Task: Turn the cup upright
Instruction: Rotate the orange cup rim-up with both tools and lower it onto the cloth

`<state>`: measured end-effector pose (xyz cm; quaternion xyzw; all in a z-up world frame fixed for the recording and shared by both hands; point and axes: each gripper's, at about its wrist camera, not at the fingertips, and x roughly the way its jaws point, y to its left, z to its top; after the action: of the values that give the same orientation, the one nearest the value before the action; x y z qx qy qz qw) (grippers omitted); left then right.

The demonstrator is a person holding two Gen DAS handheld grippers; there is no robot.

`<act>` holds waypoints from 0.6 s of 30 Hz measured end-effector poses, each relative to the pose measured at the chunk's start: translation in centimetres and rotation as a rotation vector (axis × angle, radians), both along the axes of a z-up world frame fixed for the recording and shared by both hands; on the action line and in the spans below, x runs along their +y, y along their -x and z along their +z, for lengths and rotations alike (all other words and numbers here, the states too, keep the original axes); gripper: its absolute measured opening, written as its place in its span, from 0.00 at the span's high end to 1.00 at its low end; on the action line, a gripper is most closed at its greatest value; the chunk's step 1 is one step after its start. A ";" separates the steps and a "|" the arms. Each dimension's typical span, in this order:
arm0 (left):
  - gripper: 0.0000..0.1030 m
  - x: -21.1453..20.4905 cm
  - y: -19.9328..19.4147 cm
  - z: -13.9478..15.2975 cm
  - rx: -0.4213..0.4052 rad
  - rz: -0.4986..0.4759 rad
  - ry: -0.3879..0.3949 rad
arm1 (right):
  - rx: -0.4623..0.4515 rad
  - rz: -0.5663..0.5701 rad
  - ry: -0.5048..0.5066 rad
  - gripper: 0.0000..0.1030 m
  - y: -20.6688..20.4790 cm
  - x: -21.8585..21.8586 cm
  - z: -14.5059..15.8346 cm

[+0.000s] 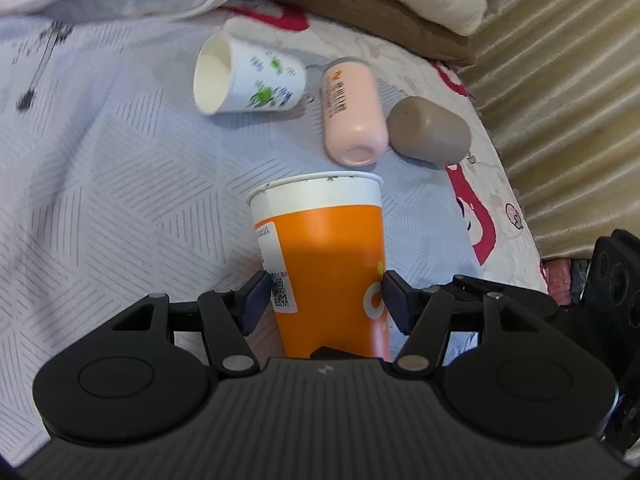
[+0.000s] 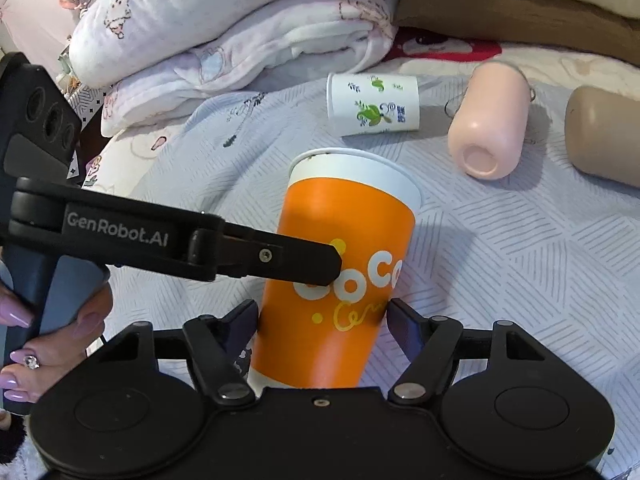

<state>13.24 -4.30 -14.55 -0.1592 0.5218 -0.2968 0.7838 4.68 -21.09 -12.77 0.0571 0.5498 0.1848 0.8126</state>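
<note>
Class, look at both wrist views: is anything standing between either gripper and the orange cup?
Nothing visible does. The orange cup stands upright between the pads of the left gripper, and in the other wrist view it also sits between the pads of the right gripper. The white cup lies farther back on its side.

Quilted bed (image 1: 100, 184) carries orange cup (image 1: 328, 264), white cup (image 1: 248, 76), two bottles.
</note>
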 end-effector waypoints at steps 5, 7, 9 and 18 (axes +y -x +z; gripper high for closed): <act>0.42 -0.4 1.2 1.5 -0.090 -0.023 -0.039 | -0.080 0.026 0.061 0.27 1.1 1.1 0.9; 0.42 -0.3 1.6 2.0 -0.124 -0.021 -0.044 | -0.109 0.034 0.074 0.27 1.4 1.3 1.1; 0.42 -0.2 1.8 2.6 -0.161 -0.018 -0.049 | -0.142 0.031 0.075 0.27 1.5 1.5 1.4; 0.41 1.0 1.8 4.0 -0.258 0.047 0.004 | -0.372 0.003 0.166 0.27 2.6 3.8 1.5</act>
<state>11.45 -3.28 -10.52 -0.1336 0.4120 -0.2974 0.8509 2.09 -17.30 -11.27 -0.0460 0.4035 0.1475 0.9018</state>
